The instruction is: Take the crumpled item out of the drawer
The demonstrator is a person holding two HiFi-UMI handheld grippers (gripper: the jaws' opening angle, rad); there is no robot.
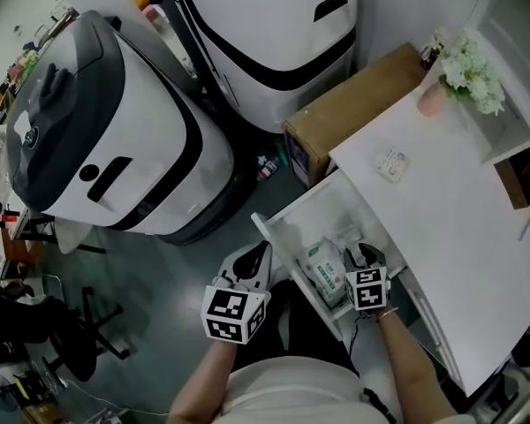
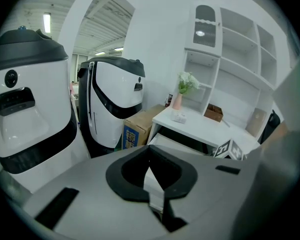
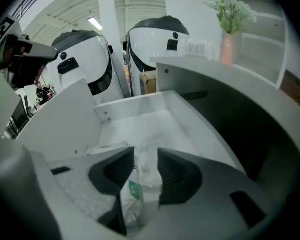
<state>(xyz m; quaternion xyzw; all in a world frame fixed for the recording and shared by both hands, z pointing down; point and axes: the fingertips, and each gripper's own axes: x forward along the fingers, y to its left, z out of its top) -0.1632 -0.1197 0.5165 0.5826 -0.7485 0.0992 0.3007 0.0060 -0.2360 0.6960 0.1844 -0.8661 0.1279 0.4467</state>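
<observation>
White and creased, the crumpled item (image 3: 140, 184) lies in the open drawer (image 3: 130, 106), its long axis running along the jaws towards the drawer's far end wall. The right gripper (image 3: 146, 156) is clenched on it, one jaw against each flank. A flat packet (image 3: 80, 189) lies just beside it on the left, and bare drawer floor stretches beyond. The bench (image 1: 442, 175) edge overhangs the right side. The left gripper (image 1: 256, 256) hangs outside the drawer front, jaws together and empty.
</observation>
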